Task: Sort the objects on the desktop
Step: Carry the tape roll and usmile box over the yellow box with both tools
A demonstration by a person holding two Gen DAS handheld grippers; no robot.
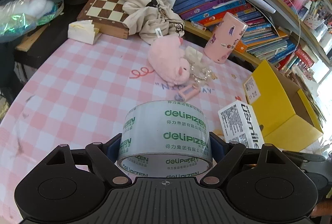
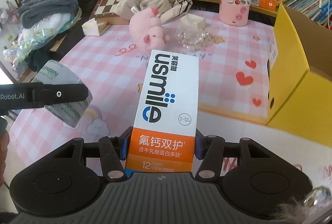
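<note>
The near end of the toothpaste box (image 2: 166,103) is cut off behind the gripper body at the bottom of the right wrist view, and in the left wrist view only its white end (image 1: 240,126) pokes in at lower right. The tape roll (image 1: 166,137) hides most of the small pink item (image 1: 187,92) lying just past it, and the print on the worktop (image 1: 78,87) beyond is partly covered and unreadable.

The left gripper (image 1: 166,146) has its blue fingers (image 1: 113,148) pressed on both sides of the clear tape roll, which sits lower centre of that frame, lifted off the pink checked cloth. In the right wrist view the same roll (image 2: 62,97) shows at far left, crossed by a black finger.

The right gripper (image 2: 161,146) clamps the orange end of the box between its fingers (image 2: 124,146), the box pointing up the frame toward the pink plush toy (image 2: 149,31). A yellow cardboard box (image 2: 294,87) stands at the right edge, well apart from both held things. A bit of a hand (image 2: 3,153) shows at lower left.
</note>
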